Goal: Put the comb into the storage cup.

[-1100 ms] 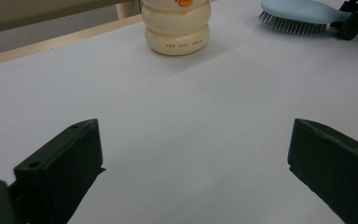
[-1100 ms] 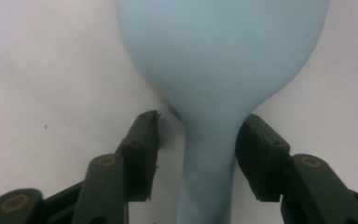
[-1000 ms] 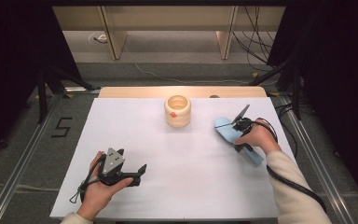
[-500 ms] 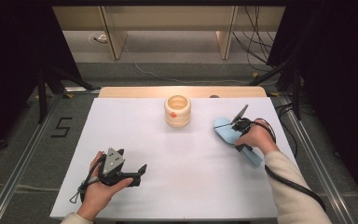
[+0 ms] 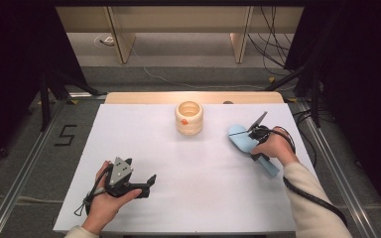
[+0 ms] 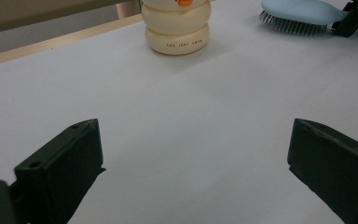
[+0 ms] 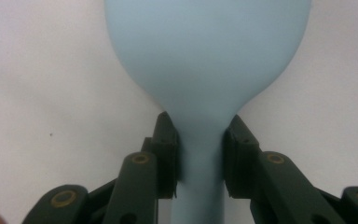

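A light blue hairbrush (image 5: 241, 139) lies bristles-down at the right of the white table (image 5: 193, 168); whether it touches the table I cannot tell. My right gripper (image 5: 254, 145) is shut on its narrow neck, and the right gripper view shows both jaws pressed against that neck (image 7: 199, 149) below the oval head (image 7: 205, 56). My left gripper (image 5: 149, 186) rests low at the front left, pointing right, jaws wide open with nothing between them (image 6: 193, 154). The left gripper view shows the brush (image 6: 298, 14) far off.
A cream ribbed cup (image 5: 189, 118) with an orange mark stands at the back centre, also in the left gripper view (image 6: 177, 25). A wooden strip (image 5: 129, 97) borders the table's far edge. Cables trail from both grippers.
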Demonstrator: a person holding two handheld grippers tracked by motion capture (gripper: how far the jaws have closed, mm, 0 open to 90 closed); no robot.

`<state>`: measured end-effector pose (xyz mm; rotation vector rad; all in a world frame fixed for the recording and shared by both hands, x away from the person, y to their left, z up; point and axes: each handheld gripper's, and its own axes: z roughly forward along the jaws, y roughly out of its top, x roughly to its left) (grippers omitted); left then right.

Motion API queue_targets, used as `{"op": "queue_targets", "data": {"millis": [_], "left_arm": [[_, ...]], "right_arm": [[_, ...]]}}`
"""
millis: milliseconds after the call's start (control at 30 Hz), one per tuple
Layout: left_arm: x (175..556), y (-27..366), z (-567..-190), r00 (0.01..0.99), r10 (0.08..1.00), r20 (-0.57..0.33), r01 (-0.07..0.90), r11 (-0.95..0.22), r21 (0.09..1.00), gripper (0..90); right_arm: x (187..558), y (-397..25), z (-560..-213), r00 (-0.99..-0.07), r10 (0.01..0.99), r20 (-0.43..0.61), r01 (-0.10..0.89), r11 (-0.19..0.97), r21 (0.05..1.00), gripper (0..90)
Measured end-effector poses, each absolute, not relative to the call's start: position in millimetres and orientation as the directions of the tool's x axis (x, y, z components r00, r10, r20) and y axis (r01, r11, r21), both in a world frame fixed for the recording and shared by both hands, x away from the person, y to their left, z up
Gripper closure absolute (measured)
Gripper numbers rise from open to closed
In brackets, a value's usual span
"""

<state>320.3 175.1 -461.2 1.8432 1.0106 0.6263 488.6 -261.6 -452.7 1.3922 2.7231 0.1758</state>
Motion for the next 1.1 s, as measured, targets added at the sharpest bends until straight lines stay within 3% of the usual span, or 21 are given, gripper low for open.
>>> {"op": "queue_targets", "data": {"millis": [333,867,1100], "left_arm": [[320,175,-461,0.535,0.845,0.005,0.382,-0.247,0.891,2.8],[321,176,-462,0.532,0.847,0.005,0.384,-0.246,0.89,2.9],[321,176,-461,0.532,0.847,0.006,0.383,-0.247,0.89,2.9]], "right_arm": [[484,-268,-451,-0.559,0.829,0.007,0.812,0.546,0.204,70.6],[464,-277,-434,-0.523,0.852,0.031,0.776,0.46,0.432,70.6],[459,-278,-428,-0.518,0.855,0.028,0.757,0.443,0.479,70.5]]}}
